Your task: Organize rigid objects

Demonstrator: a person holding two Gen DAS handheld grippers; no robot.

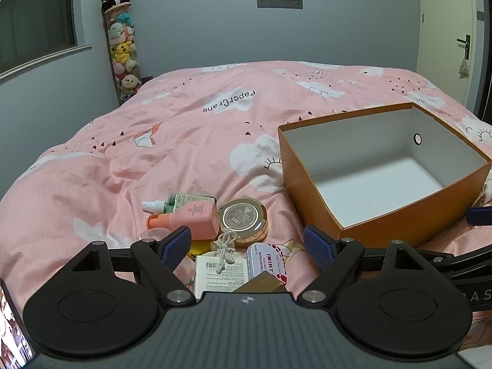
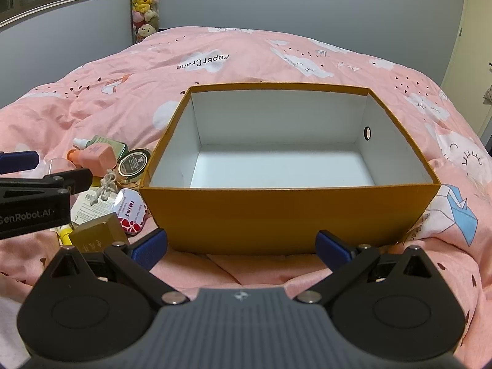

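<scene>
Both tools are over a bed covered by a pink quilt (image 1: 153, 141) printed with clouds and paper cranes. Left tool (image 1: 247, 246): jaws wide apart, nothing between the pads, poised just above a tight cluster of small items near the front edge of the bed. Right tool (image 2: 241, 246): jaws also wide apart and empty, facing the near wall of an open orange box (image 2: 289, 215), which sits on the quilt to the right of the cluster. Box interior is white and bare, with a round hole in its right wall; all four rims are unobstructed from above. Cluster, far to near: a green spray bottle (image 1: 184, 201) lying flat, a pink bottle (image 1: 192, 220) lying against it with its orange cap to the left, a round gold-rimmed compact (image 1: 244, 220) touching the pink bottle's right end, a knotted cord tag (image 1: 226, 246) over a white labelled card (image 1: 220, 275), a white tin marked IMINT (image 1: 266, 259), and a gold-brown box (image 2: 98, 232) nearest. The tin sits just beside the orange box's near-left corner. A clear dome-shaped object (image 1: 153, 233) and a yellow item (image 2: 64, 235) are partly hidden by the left tool; type cannot be told. Items overlap and touch, leaving little gap between them. Open quilt lies to the left and far side. A tall column of plush toys (image 1: 123, 49) stands at the far-left wall corner, well apart.
</scene>
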